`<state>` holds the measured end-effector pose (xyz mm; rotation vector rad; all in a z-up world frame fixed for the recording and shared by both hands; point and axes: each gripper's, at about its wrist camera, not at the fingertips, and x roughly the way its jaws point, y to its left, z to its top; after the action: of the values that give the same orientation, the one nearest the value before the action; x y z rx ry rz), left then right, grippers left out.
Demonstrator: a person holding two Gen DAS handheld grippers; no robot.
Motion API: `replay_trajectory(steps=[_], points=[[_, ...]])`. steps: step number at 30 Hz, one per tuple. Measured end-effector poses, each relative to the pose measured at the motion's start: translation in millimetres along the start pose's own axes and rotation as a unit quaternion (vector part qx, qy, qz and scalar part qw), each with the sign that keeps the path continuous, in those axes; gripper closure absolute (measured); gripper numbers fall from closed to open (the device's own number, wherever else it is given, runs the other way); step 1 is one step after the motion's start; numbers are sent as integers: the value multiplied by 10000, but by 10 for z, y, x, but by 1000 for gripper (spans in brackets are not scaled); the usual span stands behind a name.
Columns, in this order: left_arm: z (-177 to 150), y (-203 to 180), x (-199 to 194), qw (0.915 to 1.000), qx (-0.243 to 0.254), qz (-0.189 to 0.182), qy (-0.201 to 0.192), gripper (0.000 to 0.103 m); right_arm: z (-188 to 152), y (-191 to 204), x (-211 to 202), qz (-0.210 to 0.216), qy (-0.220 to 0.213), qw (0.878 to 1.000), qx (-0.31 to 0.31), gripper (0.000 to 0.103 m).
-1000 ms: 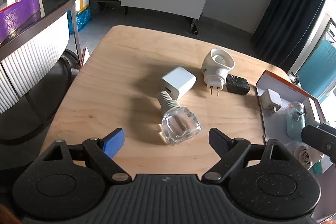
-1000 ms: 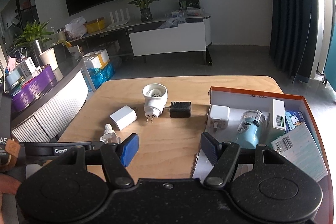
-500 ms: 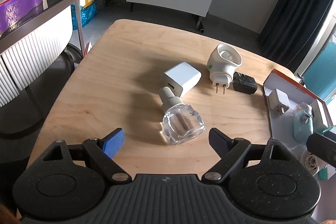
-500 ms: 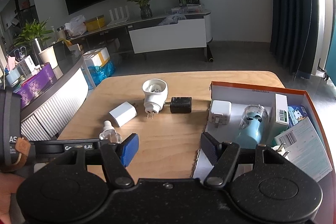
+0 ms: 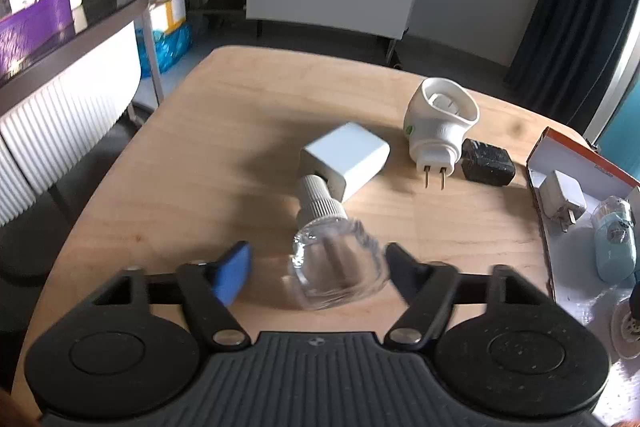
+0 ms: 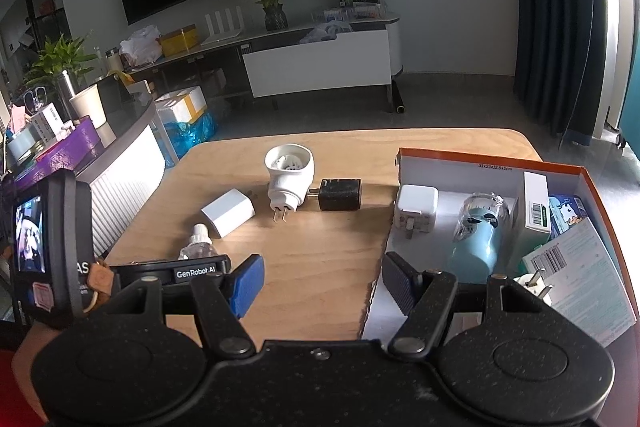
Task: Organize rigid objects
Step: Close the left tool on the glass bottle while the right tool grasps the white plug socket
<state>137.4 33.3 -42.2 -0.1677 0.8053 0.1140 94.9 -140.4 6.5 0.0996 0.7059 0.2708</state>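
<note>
A clear glass bottle (image 5: 336, 267) with a white ribbed cap lies on the wooden table (image 5: 224, 147), its body between the fingers of my open left gripper (image 5: 318, 275). Beyond it lie a white charger cube (image 5: 346, 157), a white plug-in device (image 5: 440, 119) and a black adapter (image 5: 488, 167). In the right wrist view the bottle (image 6: 198, 247) shows behind the left gripper, with the cube (image 6: 228, 213), plug-in device (image 6: 289, 175) and black adapter (image 6: 340, 194). My right gripper (image 6: 322, 287) is open and empty over the near edge of the orange-rimmed box (image 6: 492, 157).
The box holds a white charger (image 6: 416, 213), a pale blue bottle (image 6: 476, 239), a white carton (image 6: 536, 211) and printed packets. A curved white counter (image 5: 60, 95) stands left of the table. The table's left edge is close to the bottle.
My left gripper has moved forward and down, so the glass bottle now lies between its fingers. My right gripper has shifted slightly and stays open.
</note>
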Motion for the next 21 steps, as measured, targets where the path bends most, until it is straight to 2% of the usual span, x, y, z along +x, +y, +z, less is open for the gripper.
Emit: replay_trajectory(steps=[1, 12, 21], points=[[-1, 6, -3, 10000, 38, -42, -48, 54, -1, 2, 15, 2, 12, 10000, -3, 24], [-2, 180, -118, 9986, 11, -439, -295, 54, 59, 129, 240, 78, 94, 9997, -189, 24], [96, 335, -276, 9957, -201, -698, -574, 54, 320, 269, 768, 113, 99, 9997, -194, 24]])
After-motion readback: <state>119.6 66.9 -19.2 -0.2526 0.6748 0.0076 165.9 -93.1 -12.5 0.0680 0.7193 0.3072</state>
